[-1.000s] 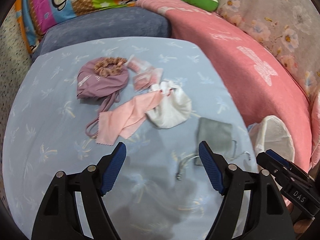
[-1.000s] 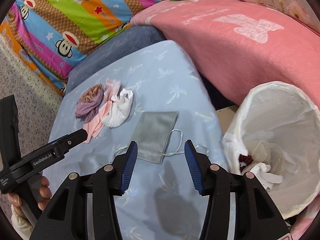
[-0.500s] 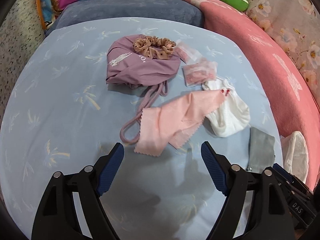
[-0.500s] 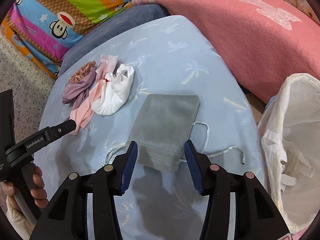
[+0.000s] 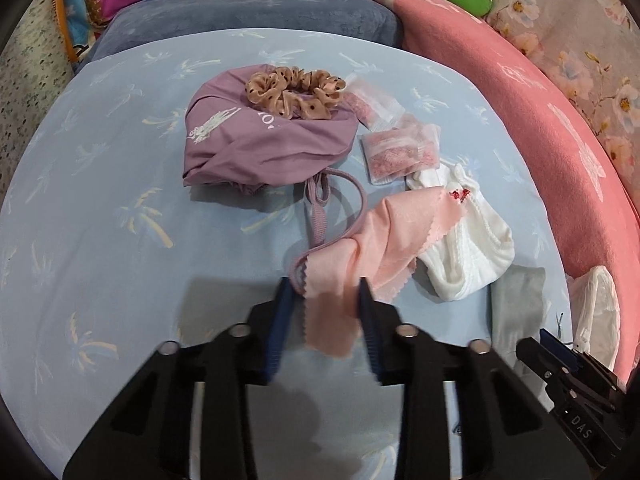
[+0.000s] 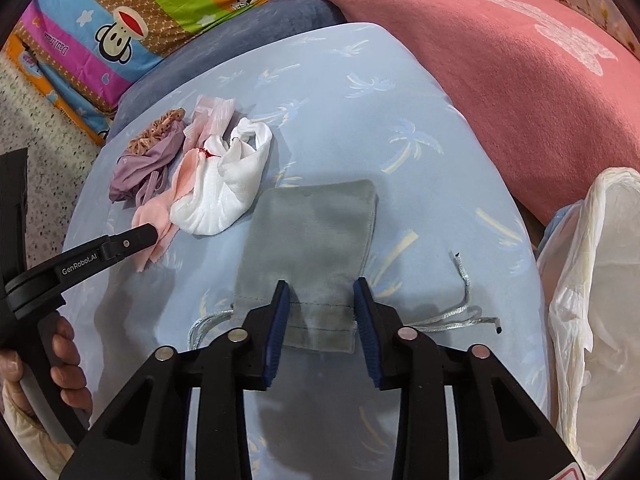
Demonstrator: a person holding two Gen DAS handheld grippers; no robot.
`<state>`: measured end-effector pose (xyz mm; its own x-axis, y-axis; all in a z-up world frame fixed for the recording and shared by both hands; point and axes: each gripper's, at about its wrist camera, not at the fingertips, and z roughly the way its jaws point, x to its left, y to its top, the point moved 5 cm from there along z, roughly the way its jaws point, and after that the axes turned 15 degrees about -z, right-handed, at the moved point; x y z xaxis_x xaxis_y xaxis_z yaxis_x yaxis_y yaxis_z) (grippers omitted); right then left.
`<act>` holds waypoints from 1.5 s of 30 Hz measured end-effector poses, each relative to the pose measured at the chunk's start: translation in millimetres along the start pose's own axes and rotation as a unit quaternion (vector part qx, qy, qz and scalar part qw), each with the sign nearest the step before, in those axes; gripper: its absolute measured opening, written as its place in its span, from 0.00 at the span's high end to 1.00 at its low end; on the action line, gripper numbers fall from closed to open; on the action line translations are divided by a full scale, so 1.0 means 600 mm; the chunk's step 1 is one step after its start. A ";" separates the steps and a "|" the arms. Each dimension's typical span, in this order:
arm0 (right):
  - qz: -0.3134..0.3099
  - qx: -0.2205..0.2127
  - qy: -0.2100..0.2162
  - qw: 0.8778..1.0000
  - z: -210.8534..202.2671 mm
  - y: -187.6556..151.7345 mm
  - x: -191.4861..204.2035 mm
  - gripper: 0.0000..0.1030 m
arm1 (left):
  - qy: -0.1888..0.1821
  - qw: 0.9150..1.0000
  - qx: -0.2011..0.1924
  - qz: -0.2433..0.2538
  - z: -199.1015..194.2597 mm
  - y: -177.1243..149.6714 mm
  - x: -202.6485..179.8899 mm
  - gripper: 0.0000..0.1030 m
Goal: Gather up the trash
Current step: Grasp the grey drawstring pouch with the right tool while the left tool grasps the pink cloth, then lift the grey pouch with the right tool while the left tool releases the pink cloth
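On the pale blue palm-print sheet (image 5: 120, 184), the left gripper (image 5: 325, 300) has just been closing and now pinches the near end of a pink cloth (image 5: 352, 264) between its blue pads, the cloth bunched and lifted into folds there while its far end lies over a white sock (image 5: 472, 248). A loop of the mauve drawstring (image 5: 320, 216) runs under the cloth's edge right at the left pad; whether it is caught too cannot be told. The string leads back to a mauve pouch (image 5: 256, 148) with a spotted tan scrunchie (image 5: 292, 92) resting on top, and just to the right of the pouch lie two small clear packets (image 5: 400, 152) with pink contents. In the right wrist view, the right gripper (image 6: 322, 292) has likewise just been closing, and its pads squeeze the near hem of a flat grey pouch (image 6: 316, 232), which lies beside the sock; the pouch's silvery cords (image 6: 460, 312) trail out on both sides over the sheet. To the right, past the sheet's edge, stands a bin lined with a white plastic bag (image 6: 592, 280). A pink blanket (image 6: 520, 72) curves along the far right side, a grey-blue cushion (image 5: 248, 16) sits behind the sheet, and striped cartoon-monkey bedding (image 6: 132, 12) lies beyond. A hand (image 6: 60, 364) at the lower left of the right wrist view grips the left tool's handle.
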<state>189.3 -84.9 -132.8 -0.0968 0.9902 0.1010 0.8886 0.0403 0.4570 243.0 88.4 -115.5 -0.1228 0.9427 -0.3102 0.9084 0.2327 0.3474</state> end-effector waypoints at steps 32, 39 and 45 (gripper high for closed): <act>-0.018 -0.137 0.003 0.990 -0.237 0.024 0.035 0.91 | -0.077 0.994 -0.047 0.062 -0.158 -0.064 -0.111 0.92; -0.020 -0.136 0.005 0.990 -0.248 0.002 0.040 0.91 | -0.086 0.994 -0.027 0.067 -0.167 -0.098 -0.106 0.91; -0.022 -0.122 0.008 0.992 -0.235 -0.023 0.050 0.91 | -0.057 0.996 0.005 0.063 -0.131 -0.145 -0.070 0.89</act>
<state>111.3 -74.7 -11.5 -0.1420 0.9859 0.0888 0.7480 0.0481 0.6620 137.5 47.4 -63.3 0.0377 0.9306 -0.3640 0.9175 0.1120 0.3816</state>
